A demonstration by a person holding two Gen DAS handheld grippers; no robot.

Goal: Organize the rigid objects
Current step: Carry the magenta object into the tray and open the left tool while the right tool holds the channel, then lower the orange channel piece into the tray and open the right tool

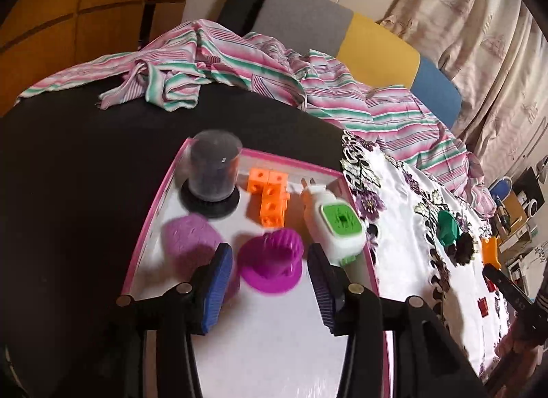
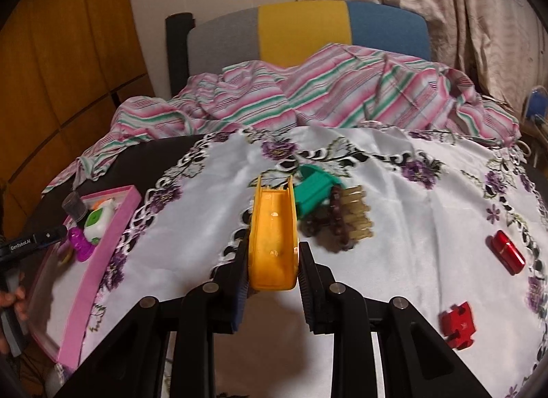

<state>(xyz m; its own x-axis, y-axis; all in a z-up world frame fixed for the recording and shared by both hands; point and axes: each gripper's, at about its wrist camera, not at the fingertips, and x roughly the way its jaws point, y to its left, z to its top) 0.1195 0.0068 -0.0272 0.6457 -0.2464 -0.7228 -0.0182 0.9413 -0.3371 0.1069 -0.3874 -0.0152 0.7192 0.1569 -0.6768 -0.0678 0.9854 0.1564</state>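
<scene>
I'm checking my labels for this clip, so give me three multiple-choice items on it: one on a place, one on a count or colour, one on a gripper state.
1. Where do the orange cubes lie?
A. in the pink-rimmed tray
B. on the floral cloth
C. on the chair

2. How many red objects are on the floral cloth?
A. none
B. two
C. four

3. What is the right gripper doing?
A. hanging open
B. shut on nothing
C. gripping the yellow piece

Key: 1 A, they sit inside the rim; 2 B, a red cylinder and a red puzzle piece; 3 C, both fingers press its sides.
</scene>
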